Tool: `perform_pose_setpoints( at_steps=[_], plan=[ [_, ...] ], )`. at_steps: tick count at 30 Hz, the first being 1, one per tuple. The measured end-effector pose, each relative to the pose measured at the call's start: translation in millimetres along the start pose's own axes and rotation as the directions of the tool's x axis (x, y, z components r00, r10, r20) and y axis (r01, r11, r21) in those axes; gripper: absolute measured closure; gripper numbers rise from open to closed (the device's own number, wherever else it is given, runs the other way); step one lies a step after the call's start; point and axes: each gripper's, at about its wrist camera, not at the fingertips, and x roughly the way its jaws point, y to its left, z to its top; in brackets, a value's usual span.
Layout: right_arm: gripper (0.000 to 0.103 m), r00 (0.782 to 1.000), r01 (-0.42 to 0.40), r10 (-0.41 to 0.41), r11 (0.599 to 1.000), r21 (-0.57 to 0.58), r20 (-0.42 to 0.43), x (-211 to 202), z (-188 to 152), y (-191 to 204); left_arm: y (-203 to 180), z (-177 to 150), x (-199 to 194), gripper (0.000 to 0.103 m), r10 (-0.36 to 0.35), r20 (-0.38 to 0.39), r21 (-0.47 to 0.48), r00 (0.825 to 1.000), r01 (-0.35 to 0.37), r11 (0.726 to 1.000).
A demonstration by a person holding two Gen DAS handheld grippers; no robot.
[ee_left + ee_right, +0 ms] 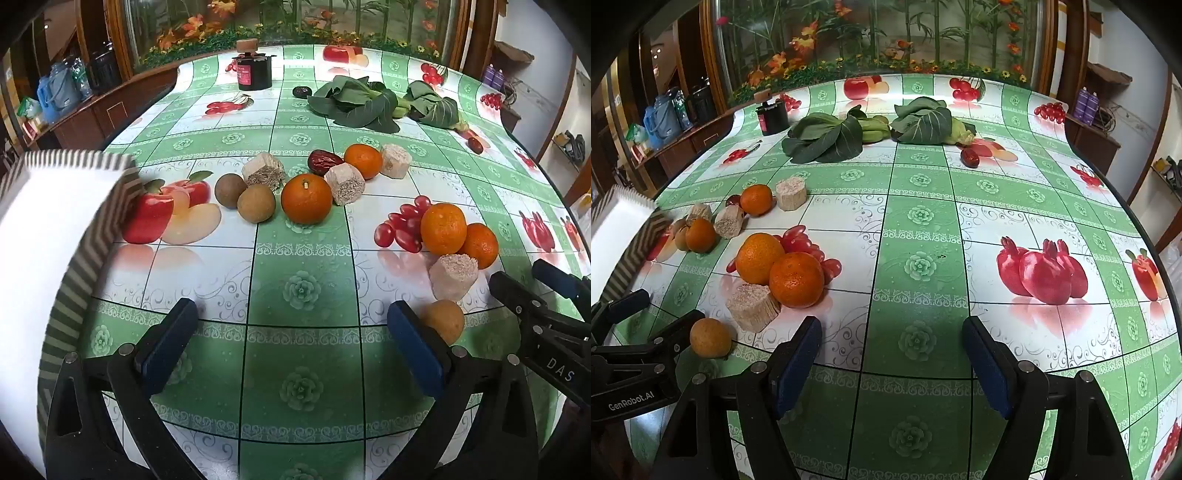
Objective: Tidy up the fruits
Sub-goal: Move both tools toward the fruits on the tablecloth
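Nearest my left wrist camera is a small tan round fruit [443,320], sitting on the table [303,258] near its front edge and just beyond the right-hand pad of my left gripper [291,339]. Whether pad and fruit touch I cannot tell; the pad covers part of it. Just behind it stands a pale pressed block [452,277], and behind that two oranges [443,229] lean together. Further toward the middle of the table lie another orange [306,199], two brown round fruits [256,203], a red date [325,161], a fourth orange [364,161] and more pale blocks. Leafy greens [354,103] and a black jar [254,72] sit toward the far edge. A white box with a striped rim [55,229] fills the left edge.

What could go wrong, as I judge it: the round fruits roll easily, so a sideways knock from a pad could send the tan fruit toward the front edge. The leaning oranges could part and roll if I lift one. The blocks look crumbly and might break under a hard squeeze.

My left gripper is spread wide, holding nothing, with only tablecloth between its jaws. My right gripper [892,362] is also spread wide and empty, over bare cloth near the front edge, well apart from the fruit.
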Motion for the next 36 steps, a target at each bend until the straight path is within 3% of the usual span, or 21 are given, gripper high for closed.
perform_pose_setpoints(
  at_steps=[14,18,30,33,36],
  plan=[
    [0.026,1.0,0.001,-0.001,1.0,-0.002,-0.004,0.6,0.4,0.3,-0.4,0.4,-0.1,0.0,-0.001,-0.003,-0.001,1.0,0.001,1.0],
    [0.018,1.0,-0.008,0.008,1.0,-0.016,-0.011,2.2,1.2,2.6,0.0,0.1,0.1,0.0,-0.001,-0.002,-0.001,1.0,0.001,1.0],
    [0.013,0.999,-0.032,0.032,0.999,-0.025,-0.019,3.5,3.6,1.0,-0.6,2.2,-1.1,0.0,0.001,-0.025,0.0,1.0,-0.001,1.0],
    [0.016,0.998,-0.046,0.045,0.998,-0.034,-0.052,0.2,3.7,-2.2,-1.5,9.9,0.3,0.0,-0.024,-0.115,0.04,0.993,0.028,0.999],
    [0.032,0.992,-0.085,0.086,0.996,0.02,-0.09,-7.7,3.8,-13.1,-1.8,9.2,0.7,0.0,-0.041,-0.161,0.063,0.986,0.052,0.997]
  ],
)
